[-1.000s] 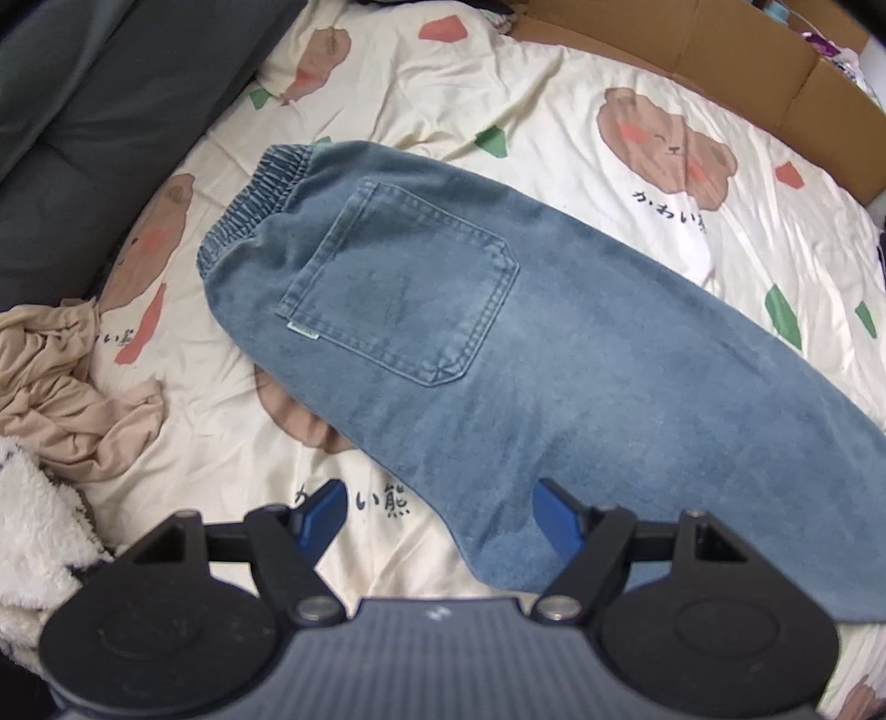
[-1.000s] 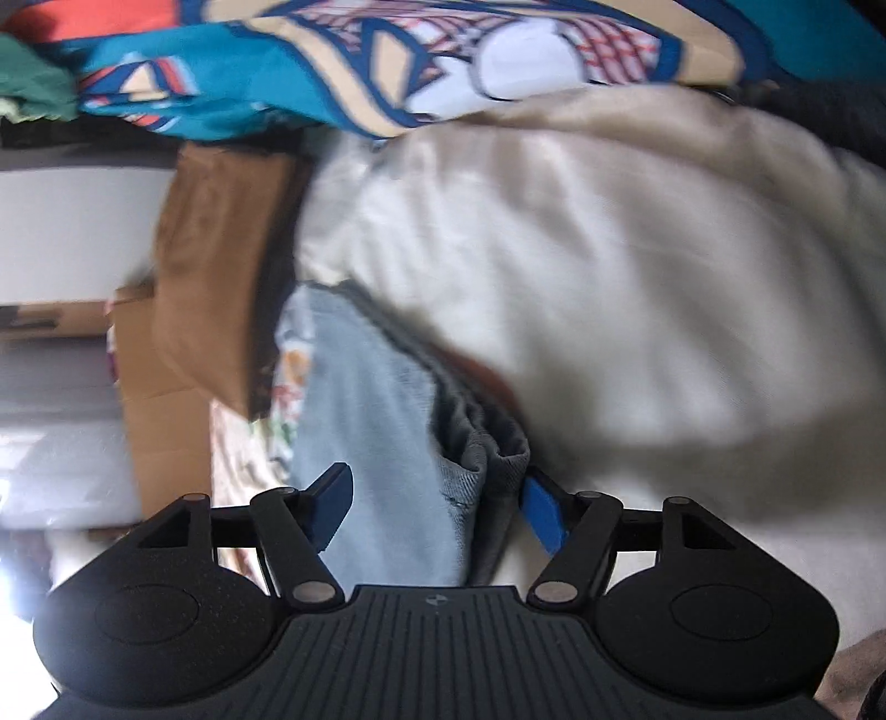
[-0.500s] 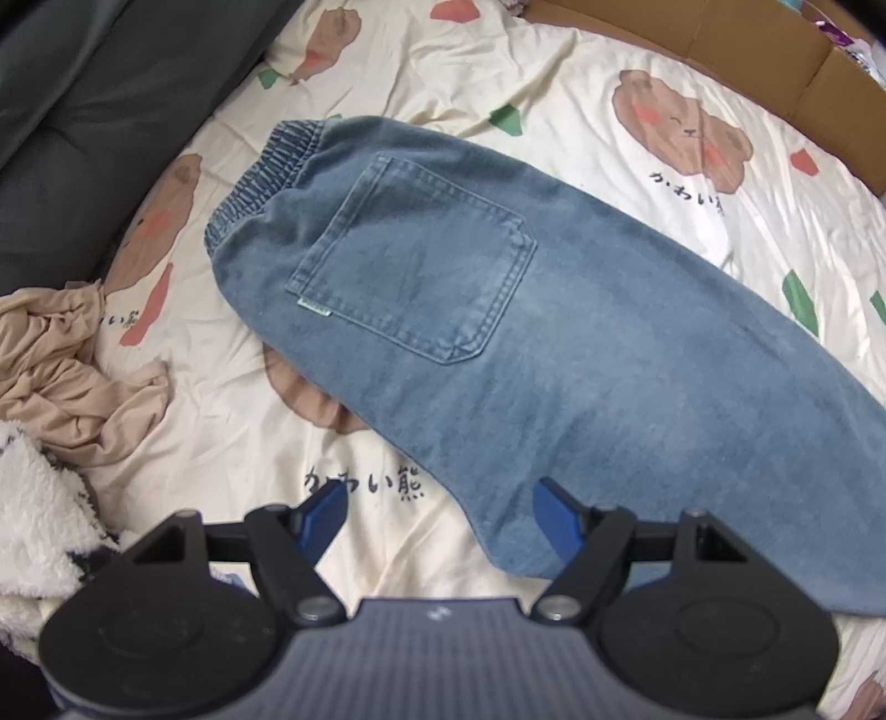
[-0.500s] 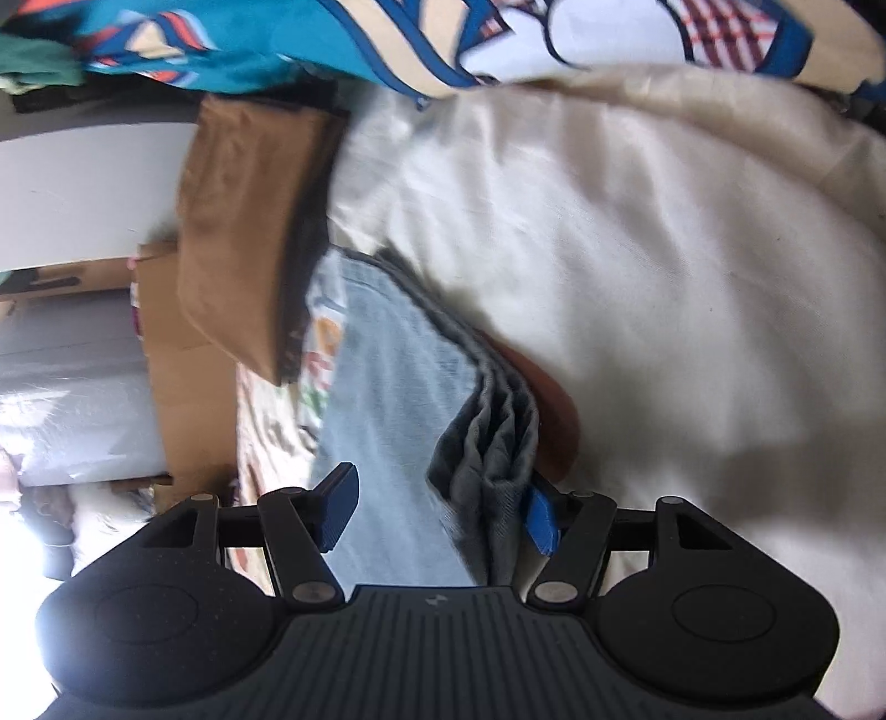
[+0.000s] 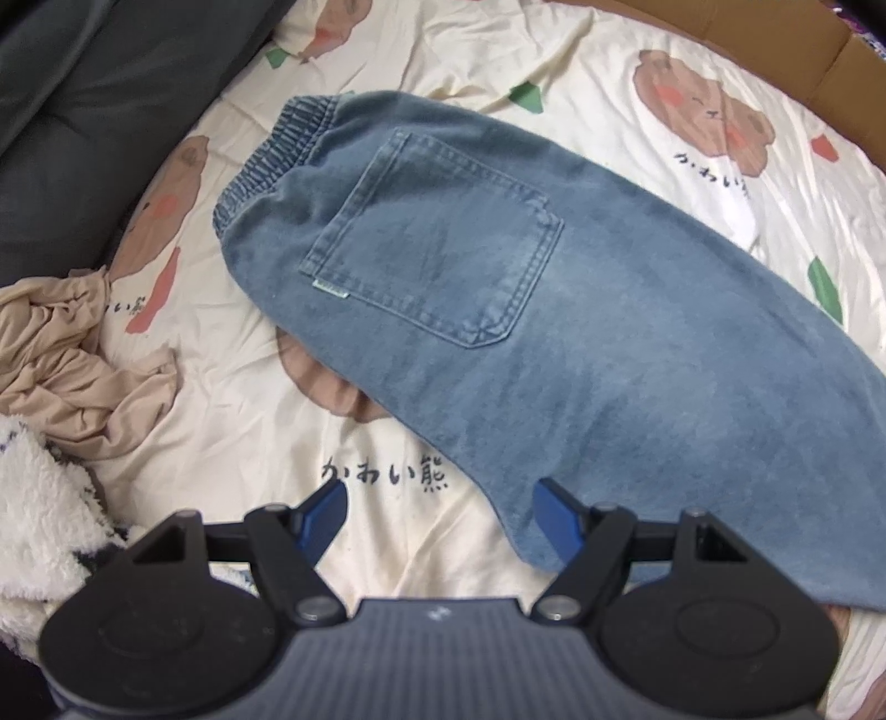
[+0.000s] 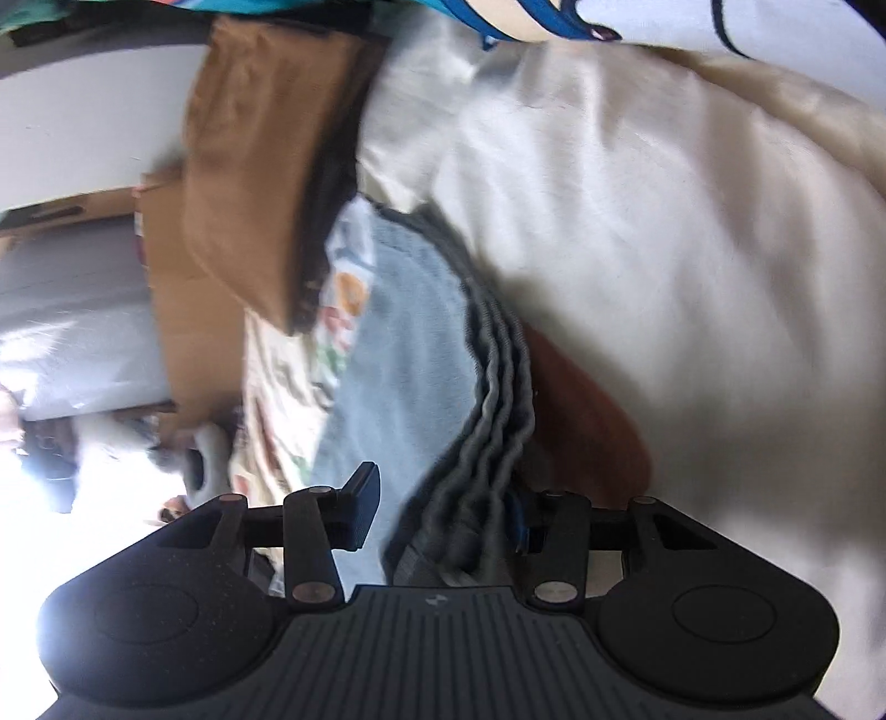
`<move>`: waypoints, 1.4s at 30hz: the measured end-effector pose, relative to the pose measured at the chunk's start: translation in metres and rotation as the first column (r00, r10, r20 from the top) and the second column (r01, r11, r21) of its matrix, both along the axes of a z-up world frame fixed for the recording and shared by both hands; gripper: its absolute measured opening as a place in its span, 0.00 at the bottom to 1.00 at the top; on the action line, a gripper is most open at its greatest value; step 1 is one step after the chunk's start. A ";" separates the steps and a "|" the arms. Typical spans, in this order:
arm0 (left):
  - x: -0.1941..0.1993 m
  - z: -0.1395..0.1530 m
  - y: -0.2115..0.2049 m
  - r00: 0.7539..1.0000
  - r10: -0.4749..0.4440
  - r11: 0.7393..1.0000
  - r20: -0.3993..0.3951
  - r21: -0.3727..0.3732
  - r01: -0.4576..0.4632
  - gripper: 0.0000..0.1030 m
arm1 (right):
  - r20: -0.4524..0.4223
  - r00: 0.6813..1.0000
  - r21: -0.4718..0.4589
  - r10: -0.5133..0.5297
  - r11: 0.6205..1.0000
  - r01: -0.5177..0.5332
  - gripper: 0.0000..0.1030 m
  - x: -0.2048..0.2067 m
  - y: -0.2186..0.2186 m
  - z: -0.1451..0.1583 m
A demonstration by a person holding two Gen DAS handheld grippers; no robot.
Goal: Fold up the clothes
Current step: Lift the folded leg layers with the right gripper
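Jeans point(image 5: 581, 332) lie flat on the bear-print sheet point(image 5: 232, 421), printed "かわい熊". The pocket tag is unreadable. Left gripper point(image 5: 437, 518) hovers spread over the lower edge. Right gripper point(image 6: 443, 512) has been closing around the layered hem, not yet pinching it.

**A bedroom at home**

A bed is lying under a cream sheet point(image 5: 554, 72) printed with cartoon bears, clothes such as a tan garment point(image 5: 66, 354) are piling beside it, and cardboard boxes point(image 5: 775, 33) are crowding its edge.
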State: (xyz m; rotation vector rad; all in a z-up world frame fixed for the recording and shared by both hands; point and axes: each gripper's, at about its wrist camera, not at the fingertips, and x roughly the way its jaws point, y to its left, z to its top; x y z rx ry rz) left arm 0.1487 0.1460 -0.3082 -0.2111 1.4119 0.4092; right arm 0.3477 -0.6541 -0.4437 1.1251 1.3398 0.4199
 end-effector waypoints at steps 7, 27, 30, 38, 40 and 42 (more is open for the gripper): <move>0.008 -0.011 -0.004 1.000 -0.019 0.999 0.009 -0.032 0.019 0.74 | -0.036 0.994 -0.052 0.103 0.993 -0.105 0.47 0.026 0.019 -0.013; 0.004 -0.021 0.002 0.999 -0.028 0.996 0.021 -0.089 0.029 0.74 | -0.049 0.931 -0.238 0.362 0.901 -0.363 0.05 0.056 0.060 0.004; 0.004 -0.021 0.004 0.999 -0.017 0.995 0.032 -0.093 0.020 0.74 | -0.037 0.917 -0.292 0.397 0.873 -0.390 0.04 0.056 0.065 0.020; 0.012 -0.030 0.001 0.997 -0.019 0.990 0.070 -0.135 0.028 0.74 | 0.062 0.896 -0.334 0.440 0.855 -0.397 0.03 0.053 0.069 0.092; 0.015 -0.032 -0.004 0.996 -0.028 0.987 0.088 -0.153 0.042 0.74 | 0.090 0.889 -0.342 0.449 0.852 -0.396 0.04 0.051 0.070 0.110; 0.018 -0.034 -0.009 0.994 -0.048 0.983 0.101 -0.172 0.065 0.74 | 0.115 0.883 -0.353 0.456 0.849 -0.392 0.04 0.050 0.071 0.128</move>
